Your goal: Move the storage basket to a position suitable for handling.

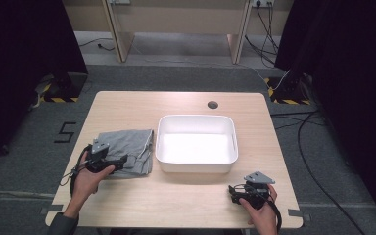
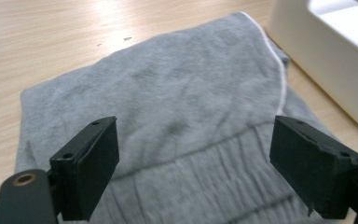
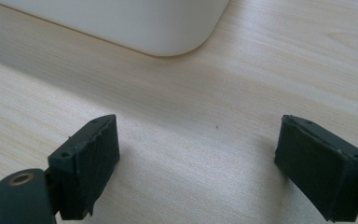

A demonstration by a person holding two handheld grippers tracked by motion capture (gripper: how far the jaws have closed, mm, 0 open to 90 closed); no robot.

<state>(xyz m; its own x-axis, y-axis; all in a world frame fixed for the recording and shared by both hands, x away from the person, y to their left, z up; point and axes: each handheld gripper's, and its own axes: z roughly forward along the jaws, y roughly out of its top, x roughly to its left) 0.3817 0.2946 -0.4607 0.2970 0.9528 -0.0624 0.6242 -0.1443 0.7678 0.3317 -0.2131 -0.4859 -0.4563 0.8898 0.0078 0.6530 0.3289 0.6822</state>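
Observation:
A folded grey garment [image 1: 129, 147] lies on the wooden table [image 1: 176, 200], just left of a white rectangular tub [image 1: 196, 168]. My left gripper [image 1: 121, 161] hovers low over the garment's near edge, jaws pointing toward the tub. In the left gripper view the gripper [image 2: 193, 126] stands open, with the grey garment [image 2: 177, 93] spread under both jaws and the tub [image 2: 326, 60] at upper right. My right gripper [image 1: 232, 191] rests near the table's front right, pointing left. In the right gripper view it [image 3: 196, 123] is open over bare wood, below the tub's rounded corner [image 3: 168, 28].
The tub looks empty inside. A round cable hole [image 1: 212, 104] sits near the table's far edge. Black curtains flank both sides, and cables [image 1: 303, 127] trail over the floor to the right. A "5" mark [image 1: 64, 132] is on the floor at left.

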